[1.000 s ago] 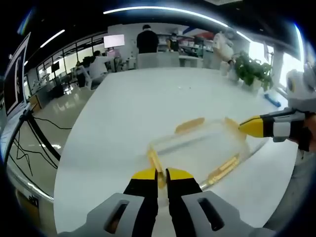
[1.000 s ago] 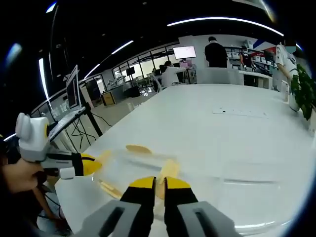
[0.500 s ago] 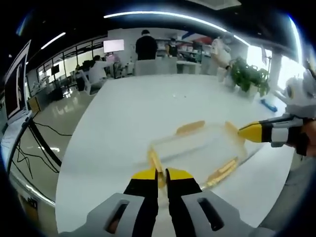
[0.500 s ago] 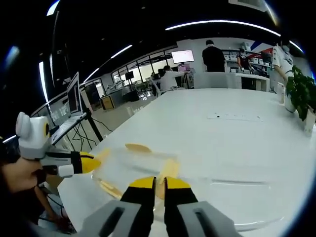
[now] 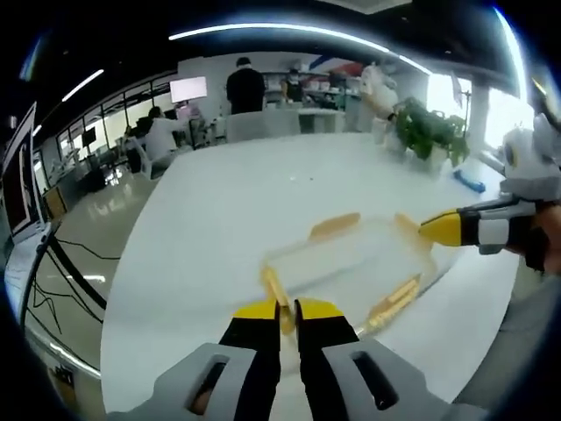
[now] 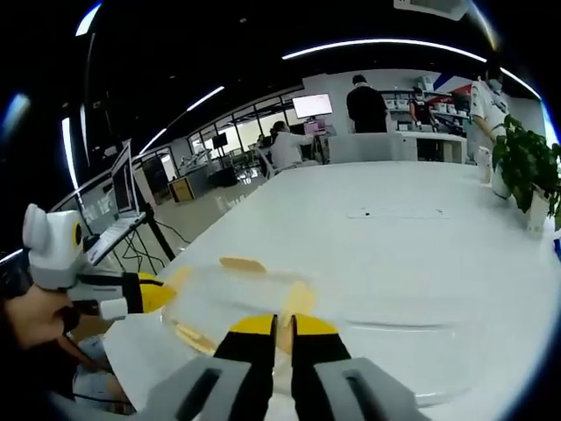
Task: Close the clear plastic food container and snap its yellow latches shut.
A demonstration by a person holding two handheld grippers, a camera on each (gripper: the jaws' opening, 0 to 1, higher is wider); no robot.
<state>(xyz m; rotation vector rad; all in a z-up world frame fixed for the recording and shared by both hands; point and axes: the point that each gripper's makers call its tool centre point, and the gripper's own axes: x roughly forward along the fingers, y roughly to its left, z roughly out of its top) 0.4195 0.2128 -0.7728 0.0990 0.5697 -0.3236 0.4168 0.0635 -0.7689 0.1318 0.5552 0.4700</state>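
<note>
I see the clear plastic food container [image 5: 351, 266] lying on the white surface [image 5: 228, 202], its lid down and its yellow latches [image 5: 393, 303] spread along the edges. In the left gripper view my left tool [image 5: 287, 310] has its yellow-tipped jaws almost together on the latch at the container's near corner; I cannot tell whether they truly pinch it. The right tool [image 5: 438, 230] comes in from the right there, its tip at the container's far end. In the right gripper view my right tool [image 6: 285, 325] likewise has its jaws nearly closed against a yellow latch [image 6: 296, 303] at the container's [image 6: 232, 294] near edge, and the left tool [image 6: 156, 295] touches the opposite end. A potted plant [image 6: 524, 171] stands further along the surface.
</note>
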